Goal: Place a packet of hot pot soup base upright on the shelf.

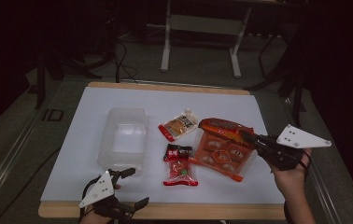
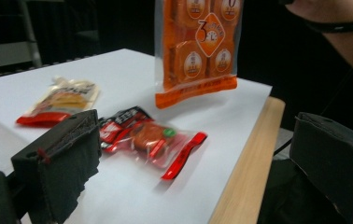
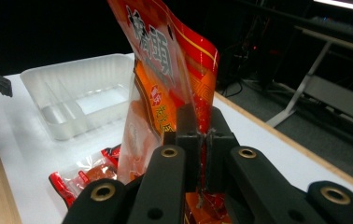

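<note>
My right gripper [image 1: 251, 138] is shut on the top edge of an orange snack bag [image 1: 221, 149], which hangs tilted above the right side of the white table top. In the right gripper view the jaws [image 3: 201, 135] pinch the bag [image 3: 165, 70] tightly. In the left gripper view the bag [image 2: 195, 51] floats clear of the surface. My left gripper [image 1: 136, 187] stands open at the front left edge, its jaws [image 2: 193, 135] wide apart with nothing between them.
A clear plastic tray [image 1: 123, 137] sits left of centre, seen too in the right gripper view [image 3: 81, 88]. A red snack packet [image 1: 179, 165] lies near the front and a yellowish one [image 1: 179, 125] behind it. Wooden table edge [image 1: 165, 211] runs along the front.
</note>
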A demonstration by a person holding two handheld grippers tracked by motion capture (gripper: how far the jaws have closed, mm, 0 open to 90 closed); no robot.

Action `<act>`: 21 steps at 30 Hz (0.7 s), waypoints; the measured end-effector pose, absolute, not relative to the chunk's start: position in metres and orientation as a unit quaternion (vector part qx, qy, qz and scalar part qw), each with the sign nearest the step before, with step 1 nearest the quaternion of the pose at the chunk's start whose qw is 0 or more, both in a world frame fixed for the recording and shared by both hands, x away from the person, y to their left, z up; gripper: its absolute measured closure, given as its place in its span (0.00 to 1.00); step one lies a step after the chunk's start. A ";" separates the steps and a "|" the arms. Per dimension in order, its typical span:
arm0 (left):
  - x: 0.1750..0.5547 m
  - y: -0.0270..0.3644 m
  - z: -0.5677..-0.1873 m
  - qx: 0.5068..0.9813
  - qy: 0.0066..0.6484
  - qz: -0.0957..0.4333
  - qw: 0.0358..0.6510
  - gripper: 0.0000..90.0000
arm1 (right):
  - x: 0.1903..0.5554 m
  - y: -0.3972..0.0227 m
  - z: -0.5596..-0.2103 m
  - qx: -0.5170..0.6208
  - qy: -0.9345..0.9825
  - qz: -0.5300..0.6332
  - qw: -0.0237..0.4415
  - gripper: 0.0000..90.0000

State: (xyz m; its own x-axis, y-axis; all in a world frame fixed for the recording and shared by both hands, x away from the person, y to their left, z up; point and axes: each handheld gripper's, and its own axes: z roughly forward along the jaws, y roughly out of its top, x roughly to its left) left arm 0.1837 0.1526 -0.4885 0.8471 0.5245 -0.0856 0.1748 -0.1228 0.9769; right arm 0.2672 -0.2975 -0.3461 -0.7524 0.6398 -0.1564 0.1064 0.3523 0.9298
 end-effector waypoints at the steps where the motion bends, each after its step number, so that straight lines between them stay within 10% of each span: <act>1: 0.184 0.151 -0.486 0.734 0.238 0.138 0.621 0.03 | 0.266 -0.296 -0.344 0.235 0.781 0.517 0.261 0.98; 21: 0.231 0.115 -0.424 0.754 0.203 0.124 0.612 0.03 | 0.242 -0.262 -0.317 0.168 0.789 0.545 0.229 0.97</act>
